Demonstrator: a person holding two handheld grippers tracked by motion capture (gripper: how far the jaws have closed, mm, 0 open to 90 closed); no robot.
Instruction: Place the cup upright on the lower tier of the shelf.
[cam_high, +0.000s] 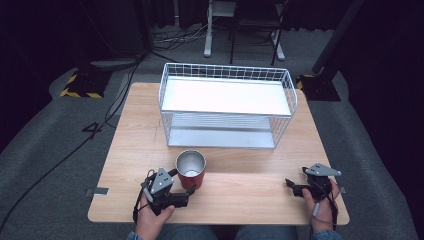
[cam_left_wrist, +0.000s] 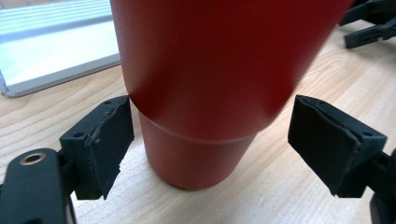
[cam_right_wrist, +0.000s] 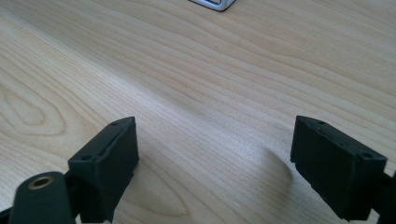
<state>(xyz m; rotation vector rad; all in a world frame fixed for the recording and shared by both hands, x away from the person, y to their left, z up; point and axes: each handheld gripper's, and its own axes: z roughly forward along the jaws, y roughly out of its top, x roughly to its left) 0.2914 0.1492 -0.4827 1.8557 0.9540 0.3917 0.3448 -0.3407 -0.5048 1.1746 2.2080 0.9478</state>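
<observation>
Red cup (cam_high: 191, 170) upright nr table (cam_high: 240, 195) front edge, left gripper (cam_left_wrist: 210, 140) jaws spread round it — not touching, right gripper (cam_right_wrist: 215, 158) agape.

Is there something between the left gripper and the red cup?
Nothing visible. The left gripper is open, one jaw on each side of the red cup, with a gap on both sides and only bare table between.

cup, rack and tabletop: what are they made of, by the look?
Red cup: likely metal; matte red coating outside, brushed silvery inside.
Rack: white wire mesh, probably coated steel, with flat pale shelf panels.
Table: light wood grain, possibly laminate; can't tell.
Left gripper is open around the cup; right gripper is open.
</observation>
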